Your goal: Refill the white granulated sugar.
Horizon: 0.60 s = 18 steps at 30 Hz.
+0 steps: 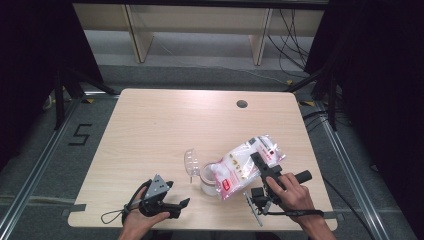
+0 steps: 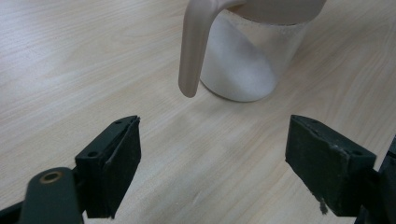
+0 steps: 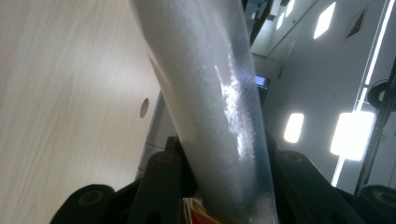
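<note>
**Pouring white granules from bag to jug: risk points**

Landmark for all positions: the jug.

1. Counter [image 1: 150,130]. Pale wood surface carrying the work. The jug stands on its near half, right of centre. A round cable hole [image 1: 242,104] lies well beyond the jug, toward the far edge.

2. Bag [image 1: 245,167]. Clear plastic pouch with red label, filled with white granules. It is tilted, its lower end over the jug mouth and its upper end raised up and to the right of the jug. In the right gripper view the bag [image 3: 210,102] runs upward between the jaws.

3. Jug [image 1: 210,179]. Clear body, partly filled with white granules, upright. Its hinged lid [image 1: 190,164] stands open on the left side. In the left gripper view the beige handle [image 2: 191,51] hangs down the jug [image 2: 247,65] wall.

4. Right claw [image 1: 261,165]. Pinching the bag across its upper part, right of the jug.

5. Left claw [image 1: 184,204]. Spread, holding nothing, resting low and to the near left of the jug, apart from it.

Probable faults from this state:
- Spill beside the jug: the bag mouth is soft and may drift off the jug opening.
- Jug tipping or sliding: nothing steadies it, and the bag leans on its rim.
- Bag slipping: smooth film held by a single pinch while the contents shift downward.
- Overfill: the bag hides the fill level from above.
</note>
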Each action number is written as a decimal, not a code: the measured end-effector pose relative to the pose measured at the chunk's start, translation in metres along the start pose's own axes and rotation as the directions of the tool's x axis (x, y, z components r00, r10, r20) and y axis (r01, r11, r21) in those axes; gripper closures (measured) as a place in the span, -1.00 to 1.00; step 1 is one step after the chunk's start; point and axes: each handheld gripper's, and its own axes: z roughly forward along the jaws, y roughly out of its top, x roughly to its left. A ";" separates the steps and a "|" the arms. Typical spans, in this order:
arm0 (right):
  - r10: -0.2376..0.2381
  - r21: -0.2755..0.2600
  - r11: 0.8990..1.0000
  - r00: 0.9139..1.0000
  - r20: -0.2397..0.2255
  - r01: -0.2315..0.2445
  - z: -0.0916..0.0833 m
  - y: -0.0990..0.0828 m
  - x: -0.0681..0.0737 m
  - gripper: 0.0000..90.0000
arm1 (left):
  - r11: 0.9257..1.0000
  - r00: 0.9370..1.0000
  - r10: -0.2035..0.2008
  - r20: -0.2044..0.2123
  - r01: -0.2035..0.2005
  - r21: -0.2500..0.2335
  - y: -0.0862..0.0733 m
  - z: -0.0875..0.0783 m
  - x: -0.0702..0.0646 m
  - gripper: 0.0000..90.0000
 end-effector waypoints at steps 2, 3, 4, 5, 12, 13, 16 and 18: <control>0.022 0.014 1.000 1.000 -0.012 -0.022 0.000 -0.001 0.003 0.61 | 1.000 1.000 -0.003 -0.005 0.003 -0.009 0.000 0.000 0.000 -0.60; 0.020 0.015 1.000 1.000 -0.014 -0.019 0.000 -0.001 0.003 0.62 | 1.000 1.000 -0.002 -0.005 0.002 -0.009 0.000 0.000 0.000 -0.60; 0.022 0.018 1.000 1.000 -0.015 -0.022 0.000 -0.001 0.003 0.62 | 1.000 1.000 0.000 -0.005 0.000 0.002 0.000 0.000 0.000 -0.60; 0.021 0.014 1.000 1.000 -0.013 -0.021 0.000 -0.001 0.003 0.62 | 1.000 1.000 -0.001 0.000 0.001 -0.006 0.000 0.000 0.000 -0.60; 0.029 0.026 0.999 0.999 -0.016 -0.029 -0.001 0.000 0.003 0.62 | 1.000 1.000 0.003 0.006 -0.003 -0.008 0.000 0.000 0.000 -0.60; 0.032 0.026 0.999 0.999 -0.016 -0.032 -0.001 0.000 0.004 0.62 | 1.000 1.000 -0.001 0.003 0.001 -0.008 0.000 0.000 0.000 -0.60; 0.000 0.006 1.000 1.000 -0.015 0.001 0.001 -0.001 0.002 0.63 | 1.000 1.000 0.002 0.004 -0.002 -0.003 0.000 0.000 0.000 -0.60; 0.002 0.006 1.000 1.000 -0.015 -0.002 0.001 -0.001 0.002 0.63 | 1.000 1.000 0.002 0.005 -0.002 -0.007 0.000 0.000 0.000 -0.60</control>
